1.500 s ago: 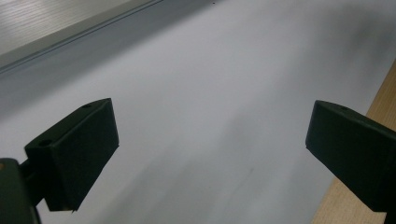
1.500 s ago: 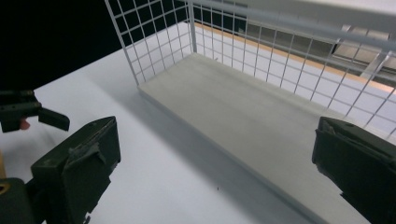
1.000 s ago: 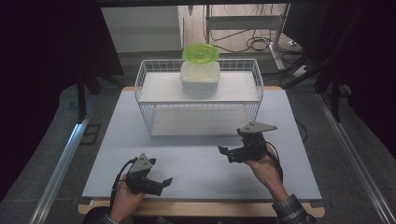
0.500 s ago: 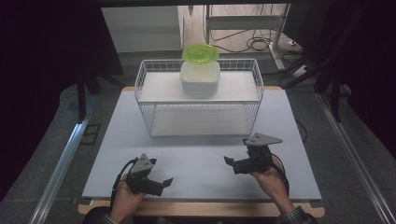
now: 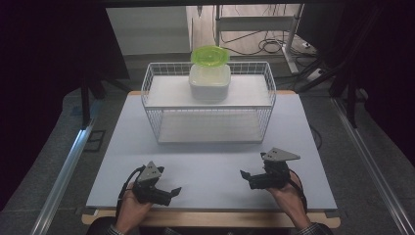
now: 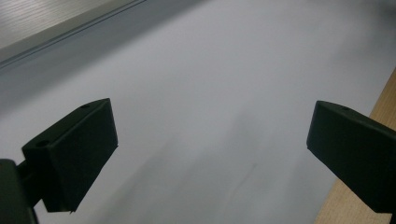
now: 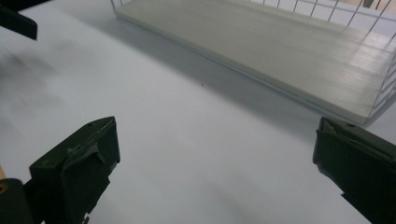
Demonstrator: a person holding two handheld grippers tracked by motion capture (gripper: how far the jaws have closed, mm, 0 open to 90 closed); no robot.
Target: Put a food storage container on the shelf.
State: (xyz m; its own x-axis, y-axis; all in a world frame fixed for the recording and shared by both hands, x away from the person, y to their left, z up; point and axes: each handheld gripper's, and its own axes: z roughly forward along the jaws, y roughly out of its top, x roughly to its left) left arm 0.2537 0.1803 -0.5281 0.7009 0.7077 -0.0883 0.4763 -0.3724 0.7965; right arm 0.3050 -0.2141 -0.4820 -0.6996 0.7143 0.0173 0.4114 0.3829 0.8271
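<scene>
Now, at about 7 o'clock of the white table mat (image 5: 210, 166) in the high view, the left gripper (image 5: 166, 192) is resting low over the mat in the person's left hand (image 5: 131, 209). Its jaws are standing wide apart and are grasping nothing; in the left gripper view only bare mat is lying between them. At 12 o'clock, well apart from both grippers, the white wire basket (image 5: 161, 98) is standing on the mat. The white container (image 5: 209, 83) with the green lid (image 5: 209, 55) is sitting on the basket's upper shelf. At about 5 o'clock the right gripper (image 5: 250, 178) is hovering in the right hand (image 5: 286, 193), also released and empty, and is pointing toward 9 o'clock.
</scene>
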